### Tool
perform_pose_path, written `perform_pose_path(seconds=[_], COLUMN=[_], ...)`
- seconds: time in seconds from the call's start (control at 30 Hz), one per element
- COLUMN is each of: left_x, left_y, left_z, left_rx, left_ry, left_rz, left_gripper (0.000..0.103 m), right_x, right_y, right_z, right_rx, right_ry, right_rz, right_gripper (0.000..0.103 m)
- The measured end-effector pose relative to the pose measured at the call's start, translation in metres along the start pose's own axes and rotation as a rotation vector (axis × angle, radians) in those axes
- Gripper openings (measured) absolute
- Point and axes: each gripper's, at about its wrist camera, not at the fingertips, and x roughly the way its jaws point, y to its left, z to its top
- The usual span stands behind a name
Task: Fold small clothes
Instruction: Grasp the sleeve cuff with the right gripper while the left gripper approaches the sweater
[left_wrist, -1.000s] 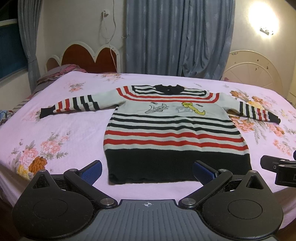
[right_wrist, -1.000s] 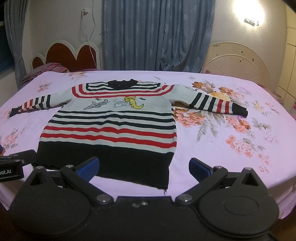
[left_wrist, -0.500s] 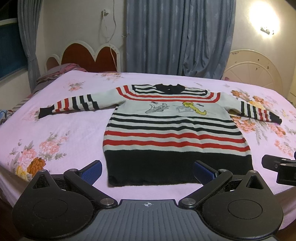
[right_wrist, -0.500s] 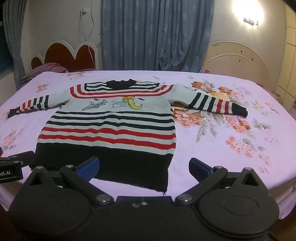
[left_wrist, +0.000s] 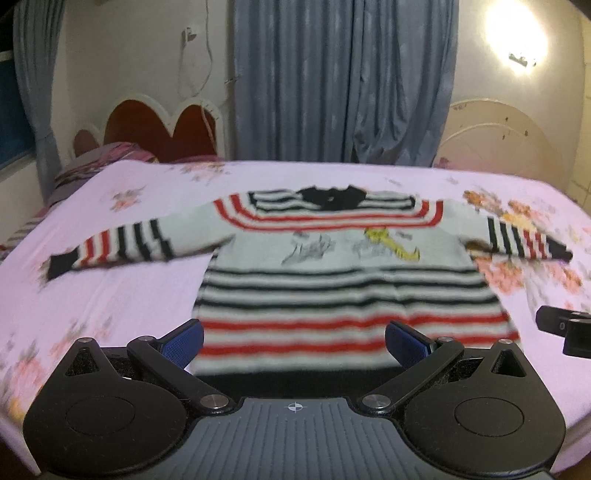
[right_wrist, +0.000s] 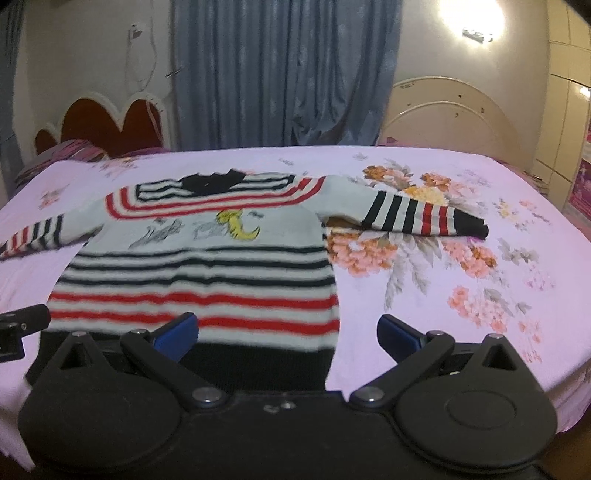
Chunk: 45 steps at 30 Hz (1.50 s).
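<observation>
Sweater (left_wrist: 343, 280): striped, lying flat on the pink floral bedsheet (left_wrist: 110, 295), centre of the left wrist frame, sleeves spread out.
Left gripper (left_wrist: 293, 341): jaws wide apart, empty, over the sweater's lower edge.
Right gripper (right_wrist: 286, 338): jaws wide apart, empty, at the hem's right corner.

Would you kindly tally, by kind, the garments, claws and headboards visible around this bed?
Striped knitted sweater, spread flat on the pink floral bedsheet: 1
Black two-finger claws, left claw and right claw, both open: 2
Headboards, red heart-shaped headboard and cream arched headboard: 2
Total: 5
</observation>
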Motion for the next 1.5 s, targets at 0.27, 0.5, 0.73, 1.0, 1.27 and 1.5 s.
perform_pose_path(seconds=[0.27,0.5,0.73,1.0,1.27,1.5], left_x=[0.062,0.108,0.162,0.222,0.261,0.273], left_y=[-0.002,-0.032,-0.069,-0.127,-0.162,-0.154], left_z=[0.039,0.054,0.064,0.088,0.100,0.109], left_rx=[0.051,0.057,0.056,0.086,0.047,0.031], left_ry=[0.051,0.089,0.106,0.169,0.202,0.204], left_rz=[-0.102,-0.177,-0.148,-0.089,-0.107,-0.081], left_gripper=[0.103,0.103,0.102,0.103,0.103,0.103], right_x=[0.039,0.074,0.131,0.221,0.277,0.285], right_y=[0.001,-0.042,-0.128,-0.231,-0.302,-0.317], right_z=[0.038,0.051,0.064,0.081,0.067,0.054], right_rx=[0.052,0.151,0.322,0.508,0.667,0.695], right_ry=[-0.050,-0.047,-0.028,0.015,0.026,-0.066], right_rz=[-0.046,-0.113,-0.148,-0.177,-0.187,-0.166], right_gripper=[0.102,0.095,0.071,0.054,0.046,0.015])
